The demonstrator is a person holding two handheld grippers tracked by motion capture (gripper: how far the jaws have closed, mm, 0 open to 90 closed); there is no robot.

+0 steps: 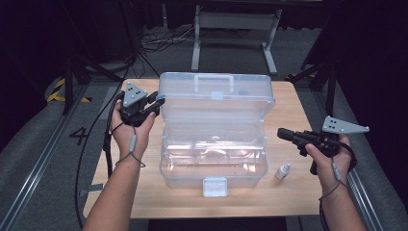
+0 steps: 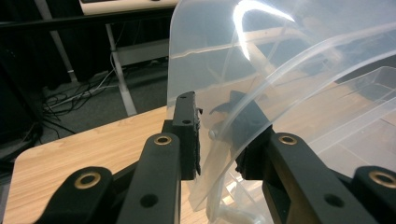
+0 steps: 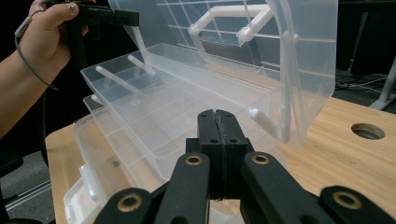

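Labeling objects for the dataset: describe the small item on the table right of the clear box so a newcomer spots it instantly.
Start at the big clear plastic toolbox standing open mid-table. Just off its front right corner, on the bare wooden table, stands a tiny bottle, below the shut right gripper. It is the one small loose item there: pale body, darker cap, dwarfed by the box.

Left hand-held gripper [image 1: 155, 103] grips open box lid [image 1: 216, 91]

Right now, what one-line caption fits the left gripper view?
Left gripper clamps the edge of the clear toolbox lid, held open above the wooden table.
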